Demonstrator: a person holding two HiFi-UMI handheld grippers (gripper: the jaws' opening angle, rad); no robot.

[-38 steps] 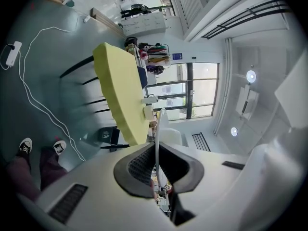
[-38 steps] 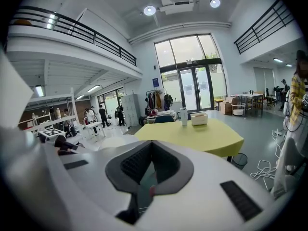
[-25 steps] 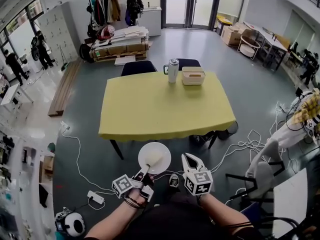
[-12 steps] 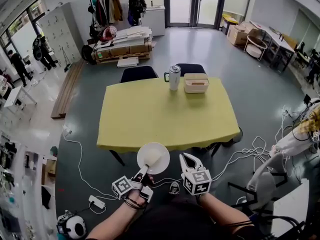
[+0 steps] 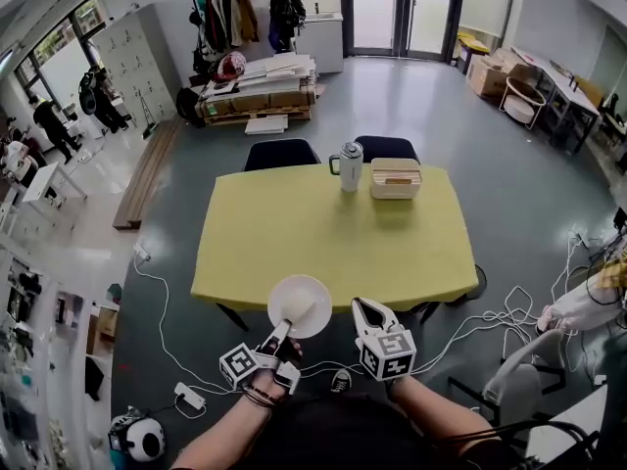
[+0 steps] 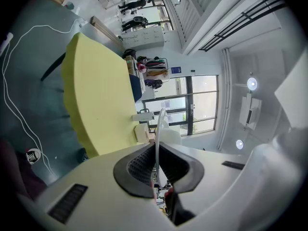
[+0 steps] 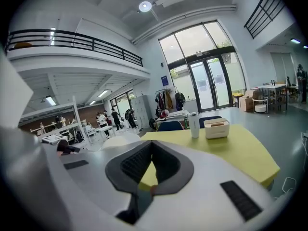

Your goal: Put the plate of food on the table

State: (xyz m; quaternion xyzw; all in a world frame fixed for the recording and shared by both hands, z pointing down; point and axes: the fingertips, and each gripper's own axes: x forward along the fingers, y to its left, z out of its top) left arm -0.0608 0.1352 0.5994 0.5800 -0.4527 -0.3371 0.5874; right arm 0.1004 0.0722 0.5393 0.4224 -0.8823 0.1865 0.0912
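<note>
Plate (image 5: 300,306) of food is hanging in a big open hall with a grey floor (image 5: 519,194), by the near edge of the yellow table (image 5: 333,233). Left gripper (image 5: 280,335) is pinching its rim; right gripper (image 5: 365,311) is sitting closed, empty, beside it.

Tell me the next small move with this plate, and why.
Probably carry the plate forward, level, over the yellow table's near half. The left gripper is clamped on its rim. The plate hangs about at the table's near edge, not set down, and the cloth ahead looks bare. The tumbler and box stand at the far side.
</note>
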